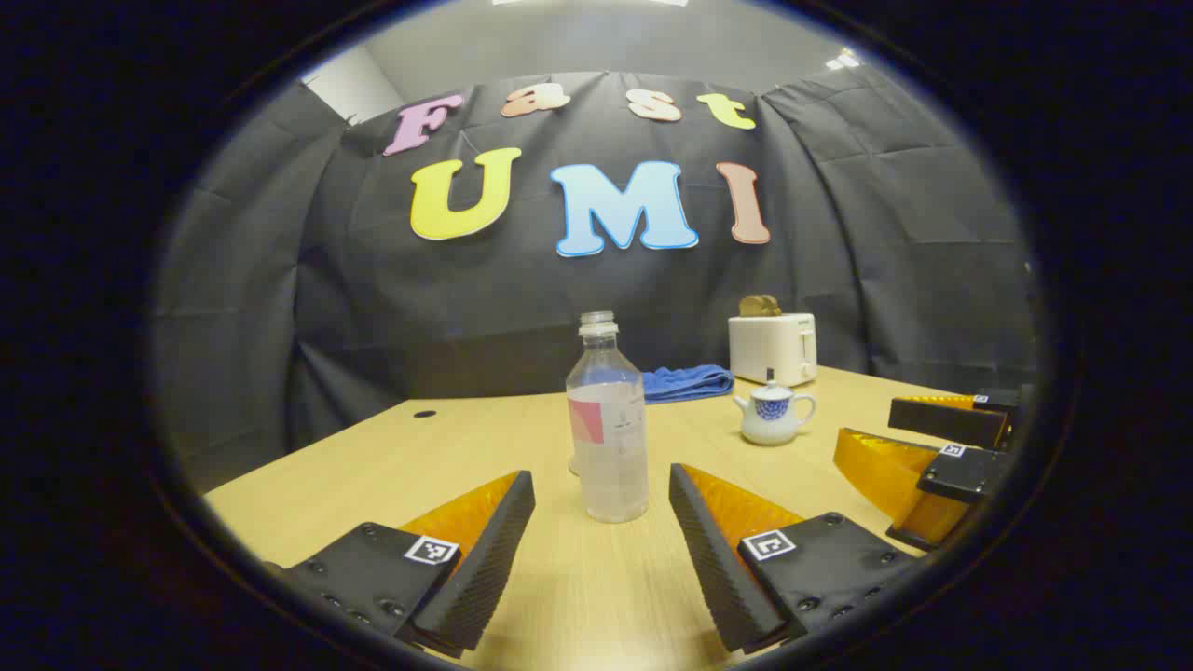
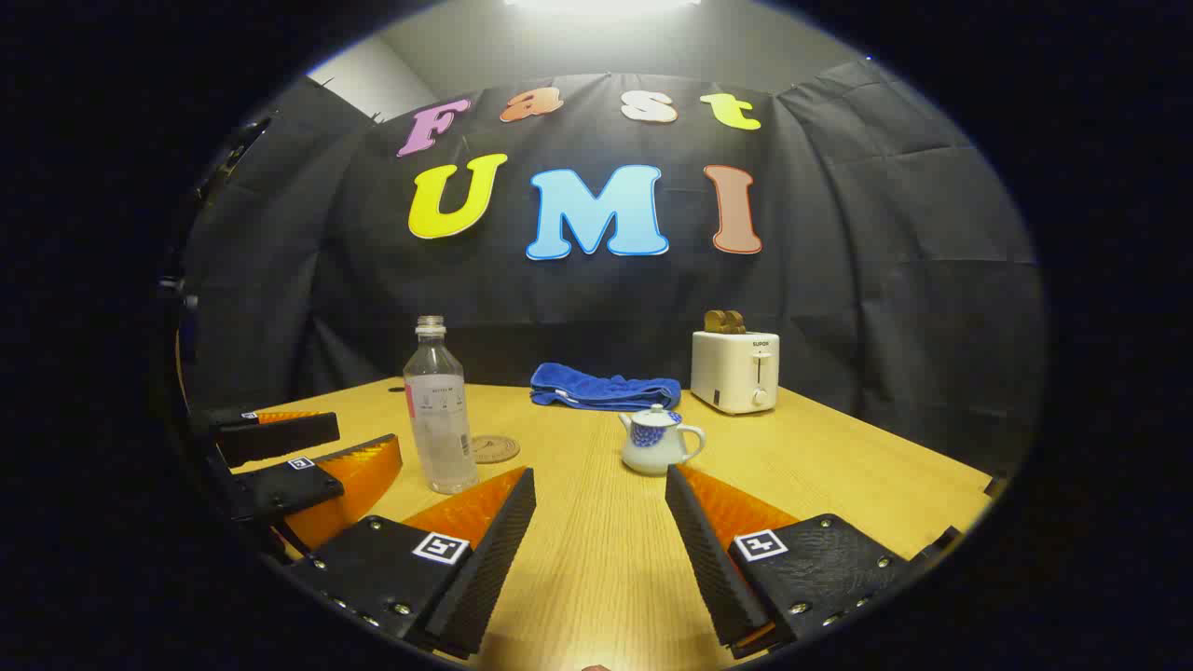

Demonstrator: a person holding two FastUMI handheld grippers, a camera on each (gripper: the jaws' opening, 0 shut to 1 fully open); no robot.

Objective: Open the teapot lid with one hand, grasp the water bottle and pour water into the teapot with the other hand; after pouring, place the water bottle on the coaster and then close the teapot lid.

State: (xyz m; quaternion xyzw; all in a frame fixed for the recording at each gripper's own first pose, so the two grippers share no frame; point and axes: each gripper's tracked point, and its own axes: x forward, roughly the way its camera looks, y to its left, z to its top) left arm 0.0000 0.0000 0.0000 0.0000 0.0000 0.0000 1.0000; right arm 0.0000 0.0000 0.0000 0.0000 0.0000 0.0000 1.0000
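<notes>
Facing the bottle (image 1: 608, 424) and teapot (image 2: 658, 440), both tongs spread wide, holding nothing.

Left tongs (image 1: 601, 503) point at the bottle, standing upright just ahead between the fingers, untouched. Right tongs (image 2: 599, 503) aim at the lidded teapot just beyond the right finger; the coaster (image 2: 494, 448) lies ahead-left beside the bottle. Towel (image 2: 604, 388) and toaster (image 2: 736, 371) sit farther back on the table (image 2: 596, 568).

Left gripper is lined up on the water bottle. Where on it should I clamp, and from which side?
Judging by its pose, grip the water bottle around its straight mid-body, at the label band, not the narrow neck. It stands upright and uncapped, dead ahead between the open fingers of the left gripper, so come in level from the near side. That leaves the teapot for the right gripper.
</notes>
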